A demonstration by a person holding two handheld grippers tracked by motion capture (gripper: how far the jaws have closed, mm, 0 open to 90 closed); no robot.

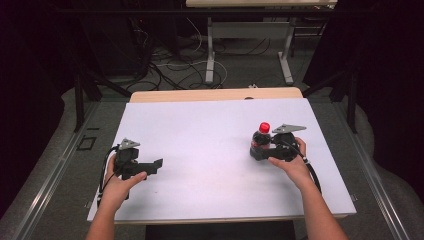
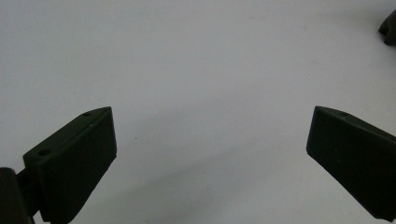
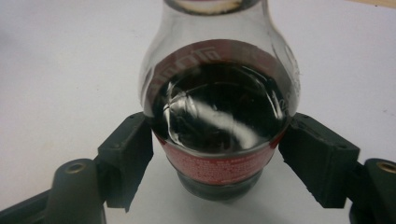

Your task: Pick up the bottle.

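A small bottle point(image 1: 261, 141) of dark drink, with a red cap and a red label, stands upright on the right part of the white table top point(image 1: 200, 130). My right gripper point(image 1: 257, 151) has its jaws pressed against both sides of the bottle's lower body. In the right gripper view the bottle point(image 3: 219, 107) sits between the two black jaws of the right gripper point(image 3: 217, 140), which touch it left and right. My left gripper point(image 1: 159, 165) rests low over the left part of the table, open. Bare white surface lies between its wide-apart jaws point(image 2: 210, 154).
The white top lies on a wooden table whose far edge point(image 1: 215, 94) shows behind it. Beyond it are floor cables point(image 1: 175, 65) and the legs of another table point(image 1: 210, 55). A dark shape point(image 2: 388, 28) sits at the top right corner of the left gripper view.
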